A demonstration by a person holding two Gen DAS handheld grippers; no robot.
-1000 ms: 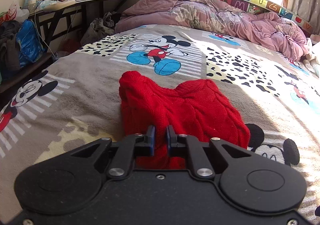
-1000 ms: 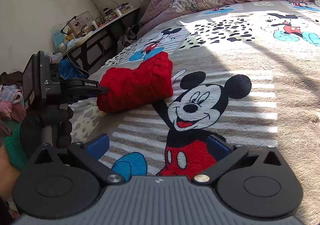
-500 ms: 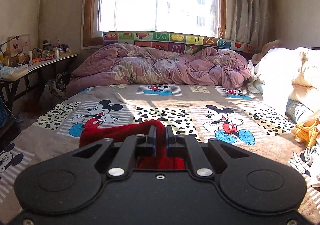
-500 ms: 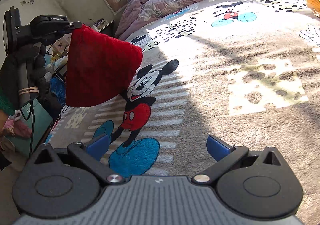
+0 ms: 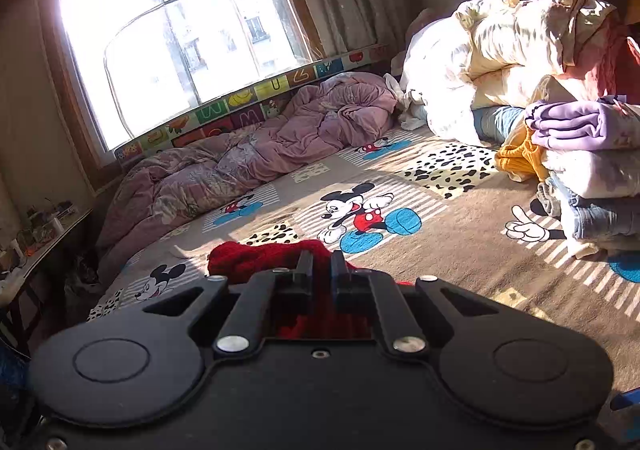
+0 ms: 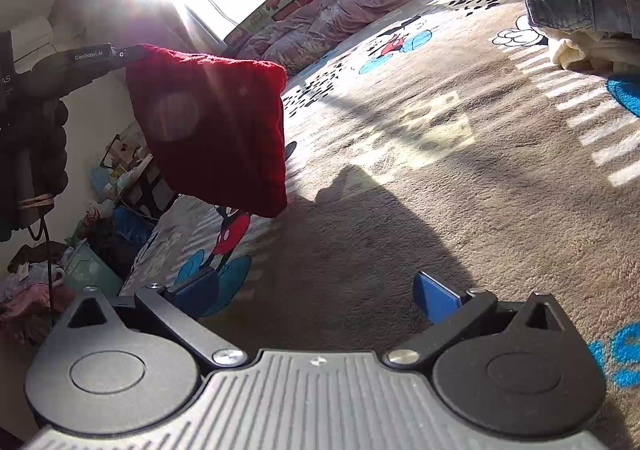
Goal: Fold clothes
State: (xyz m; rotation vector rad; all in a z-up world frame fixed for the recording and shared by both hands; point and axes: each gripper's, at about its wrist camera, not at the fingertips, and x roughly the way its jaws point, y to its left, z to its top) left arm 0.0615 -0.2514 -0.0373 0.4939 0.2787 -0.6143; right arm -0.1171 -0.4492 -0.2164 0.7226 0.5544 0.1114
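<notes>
A: What fills the room?

B: A bed under a grey-brown cartoon-mouse blanket, with a rumpled pink quilt along the window side and a pile of clothes stacked at the right: purple, white, yellow and denim pieces.

A: And the garment being handled?

B: The red knit sweater hangs folded in the air above the blanket, clear of the bed, throwing a shadow on it. From the right wrist view it dangles from its top edge.

A: Who has it?

B: The left gripper; its black jaws are clamped together on the sweater's upper edge.

A: The other one?

B: The right gripper sits low over the blanket, its blue-padded jaws wide apart with nothing between them.
</notes>
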